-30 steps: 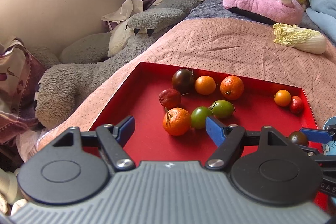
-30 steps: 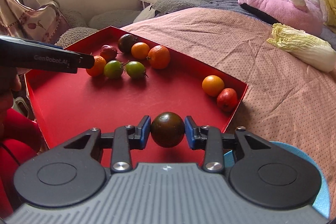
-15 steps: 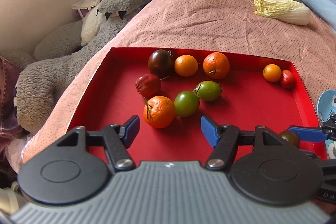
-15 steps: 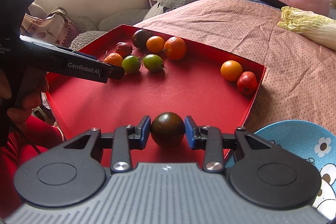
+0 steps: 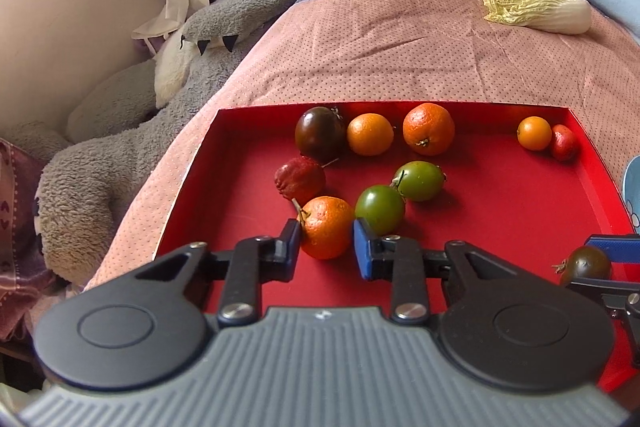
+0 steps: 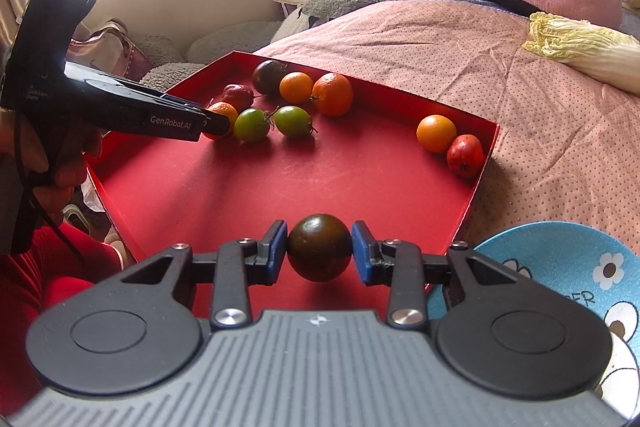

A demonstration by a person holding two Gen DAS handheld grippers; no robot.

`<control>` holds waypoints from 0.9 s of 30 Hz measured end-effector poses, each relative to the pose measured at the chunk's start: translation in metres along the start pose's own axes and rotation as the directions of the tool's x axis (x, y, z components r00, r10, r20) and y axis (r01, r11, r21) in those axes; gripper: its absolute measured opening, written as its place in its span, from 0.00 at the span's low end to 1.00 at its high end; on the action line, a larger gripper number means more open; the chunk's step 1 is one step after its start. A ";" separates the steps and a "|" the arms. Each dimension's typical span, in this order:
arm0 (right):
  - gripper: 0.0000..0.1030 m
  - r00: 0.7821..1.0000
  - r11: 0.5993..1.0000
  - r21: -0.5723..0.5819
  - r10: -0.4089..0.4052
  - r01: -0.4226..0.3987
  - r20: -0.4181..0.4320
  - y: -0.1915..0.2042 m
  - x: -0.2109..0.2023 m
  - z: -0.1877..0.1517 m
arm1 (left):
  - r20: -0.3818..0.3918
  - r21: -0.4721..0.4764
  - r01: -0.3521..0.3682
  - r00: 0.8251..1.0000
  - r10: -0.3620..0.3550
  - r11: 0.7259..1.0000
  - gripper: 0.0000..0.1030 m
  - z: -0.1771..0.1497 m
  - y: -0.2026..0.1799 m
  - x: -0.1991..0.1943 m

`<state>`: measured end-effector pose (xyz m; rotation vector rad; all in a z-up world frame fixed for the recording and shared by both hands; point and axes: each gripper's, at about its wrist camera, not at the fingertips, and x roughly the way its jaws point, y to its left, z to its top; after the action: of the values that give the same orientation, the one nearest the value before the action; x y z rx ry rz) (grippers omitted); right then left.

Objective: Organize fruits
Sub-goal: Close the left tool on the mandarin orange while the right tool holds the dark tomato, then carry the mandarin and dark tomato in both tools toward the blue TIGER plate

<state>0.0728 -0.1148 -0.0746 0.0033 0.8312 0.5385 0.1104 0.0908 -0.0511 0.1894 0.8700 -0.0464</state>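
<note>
Left tongs bracket orange in red tray, pads at its flanks, squeeze unconfirmed. Centre pads on widest girth, avoid green tomato touching alongside. Right tongs clamp dark tomato near blue plate; grip gently.

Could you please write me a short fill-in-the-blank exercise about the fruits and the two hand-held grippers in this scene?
1. The right hand-held gripper is shut on a dark ____.
2. The left hand-held gripper has its fingers either side of an ____ fruit.
3. The fruits lie in a ____ tray.
4. Two ____ tomatoes lie side by side in it.

Missing words: tomato; orange; red; green
</note>
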 end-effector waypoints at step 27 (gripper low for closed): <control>0.40 1.000 0.998 0.057 0.016 -0.018 0.024 0.000 -0.024 0.000 | 0.122 -0.089 0.072 0.991 -0.061 0.993 0.31 -0.021 -0.036 -0.053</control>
<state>0.0593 -0.1254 -0.0574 0.0686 0.8238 0.5297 0.0564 0.0572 -0.0295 0.0692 0.7578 -0.0780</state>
